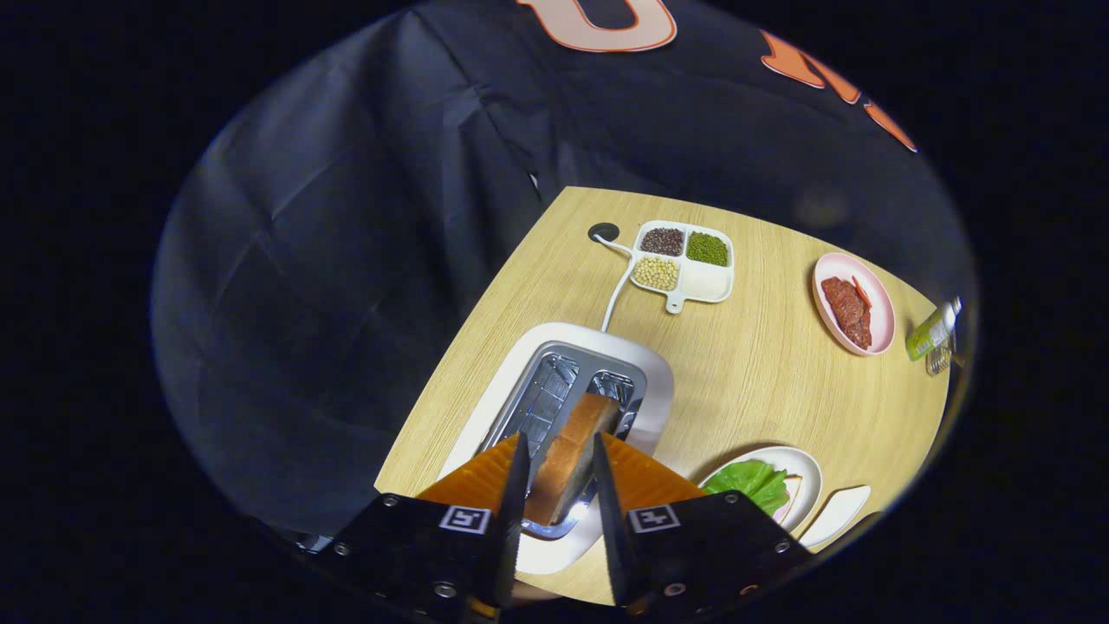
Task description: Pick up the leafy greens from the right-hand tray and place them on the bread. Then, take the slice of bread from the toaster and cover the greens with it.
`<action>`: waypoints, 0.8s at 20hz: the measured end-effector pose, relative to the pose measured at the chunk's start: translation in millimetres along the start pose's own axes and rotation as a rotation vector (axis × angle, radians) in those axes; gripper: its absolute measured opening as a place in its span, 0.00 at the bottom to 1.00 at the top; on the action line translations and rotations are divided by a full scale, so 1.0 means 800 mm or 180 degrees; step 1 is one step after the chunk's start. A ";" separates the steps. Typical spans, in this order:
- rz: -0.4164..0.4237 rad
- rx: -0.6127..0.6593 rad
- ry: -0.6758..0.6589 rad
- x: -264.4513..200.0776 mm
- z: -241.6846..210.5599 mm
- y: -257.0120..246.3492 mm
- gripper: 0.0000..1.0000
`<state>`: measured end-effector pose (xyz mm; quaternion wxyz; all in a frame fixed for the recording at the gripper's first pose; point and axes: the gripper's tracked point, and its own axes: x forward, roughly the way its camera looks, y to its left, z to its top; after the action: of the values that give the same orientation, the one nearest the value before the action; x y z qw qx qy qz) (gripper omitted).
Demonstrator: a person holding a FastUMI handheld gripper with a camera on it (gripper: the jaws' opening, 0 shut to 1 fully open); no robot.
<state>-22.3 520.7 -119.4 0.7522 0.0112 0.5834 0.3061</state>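
Tabletop [762, 381]: wood-grain.
Toaster [645, 368]: just beyond the tool, slots uppermost.
Plate [806, 472]: to the right of the tool, near; leafy greens [749, 481] already lying on it.
Slice of bread [572, 459]: edge-up, long axis running away along the fingers, over the right slot.
Tool [559, 472]: clenched on the slice, one finger on each face.

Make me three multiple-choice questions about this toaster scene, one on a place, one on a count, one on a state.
1. Where are the leafy greens?
A. on the white plate right of the toaster
B. in the toaster
C. on the pink plate

2. How many sections of the divided dish hold grains?
A. one
B. three
C. four

3. What is between the fingers of the gripper?
A. nothing
B. the cable
C. the bread slice

Answers: 1 A, greens lie there; 2 B, one section is bare; 3 C, both fingers flank the slice over the slot.
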 end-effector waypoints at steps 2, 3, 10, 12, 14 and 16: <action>0.0034 0.0147 -0.0030 -0.003 0.003 -0.007 0.28; 0.0022 0.0186 -0.0094 -0.006 0.006 -0.013 0.24; 0.0304 0.0182 -0.0524 -0.061 0.015 -0.015 0.10; 0.0424 0.0233 -0.0604 -0.078 0.014 -0.014 0.10; 0.0521 0.0293 -0.0707 -0.098 0.016 -0.017 0.09; 0.0616 0.0320 -0.0818 -0.115 0.017 -0.022 0.10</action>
<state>-14.2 467.3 -41.3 0.7861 0.1440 0.4932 0.3436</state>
